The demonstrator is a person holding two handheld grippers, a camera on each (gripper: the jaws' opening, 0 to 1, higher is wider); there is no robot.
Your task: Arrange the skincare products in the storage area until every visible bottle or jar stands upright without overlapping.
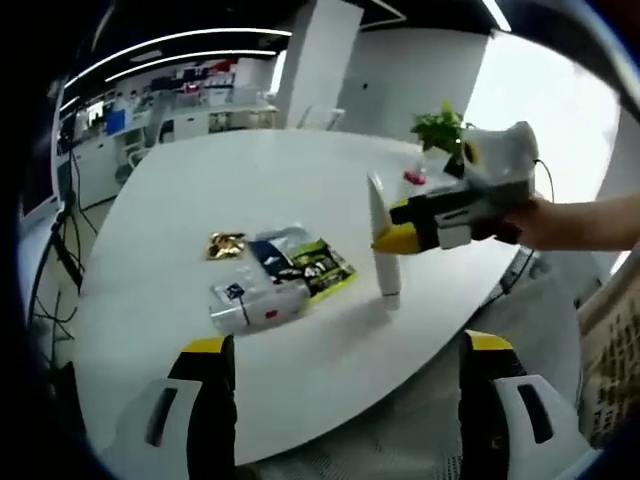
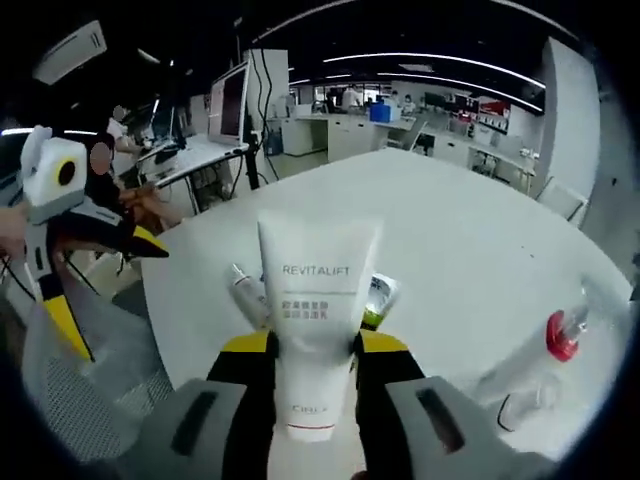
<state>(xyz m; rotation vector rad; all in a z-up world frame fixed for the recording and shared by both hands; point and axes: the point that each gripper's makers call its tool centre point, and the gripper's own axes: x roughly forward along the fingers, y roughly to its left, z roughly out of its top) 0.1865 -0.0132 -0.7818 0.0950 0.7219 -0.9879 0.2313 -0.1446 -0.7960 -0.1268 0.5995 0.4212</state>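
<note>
In the right gripper view, the right gripper (image 2: pixel 312 350) has its fingers clamped on a white tube (image 2: pixel 315 320) printed "REVITALIFT", the tube standing cap-down on the white table (image 2: pixel 470 230). Just behind the tube lie a small white bottle (image 2: pixel 245 290) and a green-and-white packet (image 2: pixel 378 298). To the side, a clear bottle with a red cap (image 2: pixel 545 350) lies on the table. At the far left edge the left gripper (image 2: pixel 75 250) hangs off the table, its fingers wide apart.

In the left gripper view, the left gripper (image 1: pixel 345 375) holds nothing, fingers spread apart. Beyond them a clear packet (image 1: pixel 258 303) lies flat beside a dark green sachet (image 1: pixel 322 267) and a gold packet (image 1: pixel 226 244). Further on, the right gripper (image 1: pixel 395 238) grips the upright white tube (image 1: pixel 383 245). A potted plant (image 1: pixel 440 130) stands at the table's far edge.
</note>
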